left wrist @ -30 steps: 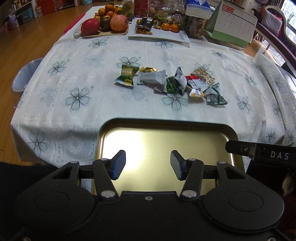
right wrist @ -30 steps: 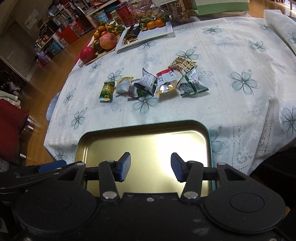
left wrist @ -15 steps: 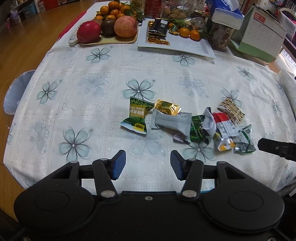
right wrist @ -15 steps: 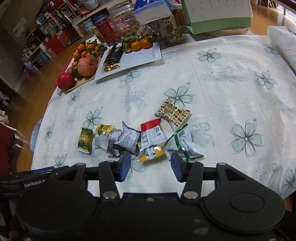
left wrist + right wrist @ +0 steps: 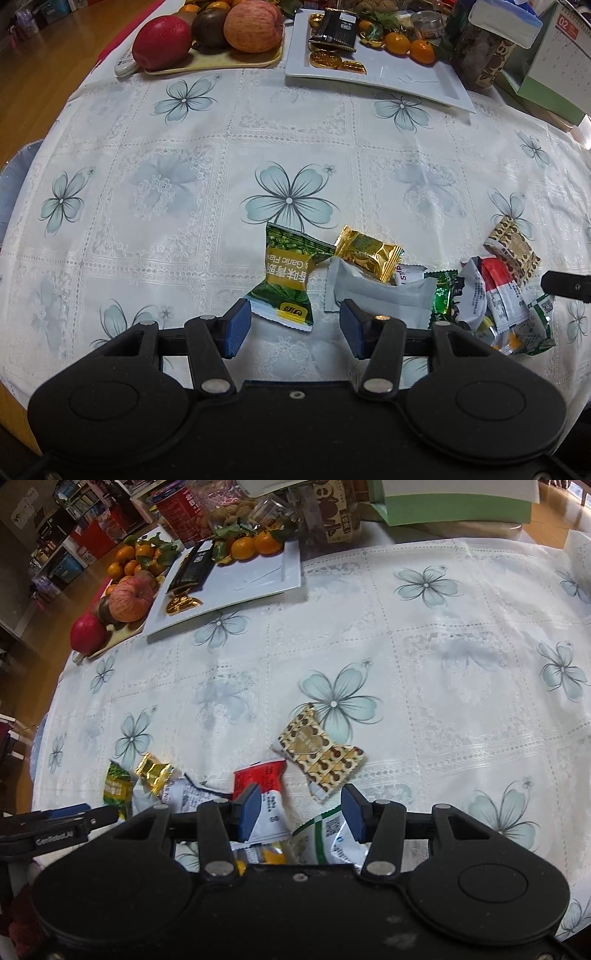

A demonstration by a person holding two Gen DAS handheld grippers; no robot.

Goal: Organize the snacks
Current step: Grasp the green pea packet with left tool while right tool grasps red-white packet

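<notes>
My left tool (image 5: 291, 328) is spread apart, empty, low over the table (image 5: 184, 177). The green snack packet (image 5: 286, 280) lies just ahead between its fingers, long axis pointing away. My right tool (image 5: 299, 814), also apart, hovers over the red-and-white packet (image 5: 264, 786).

A row of snack packets (image 5: 402, 288) lies on the counter (image 5: 221, 155): its left end just ahead of the left tool (image 5: 293, 328), its right end under the right tool (image 5: 299, 814). Far beyond sit a fruit tray (image 5: 207, 62) and, right of it, a plate (image 5: 399, 77).
</notes>
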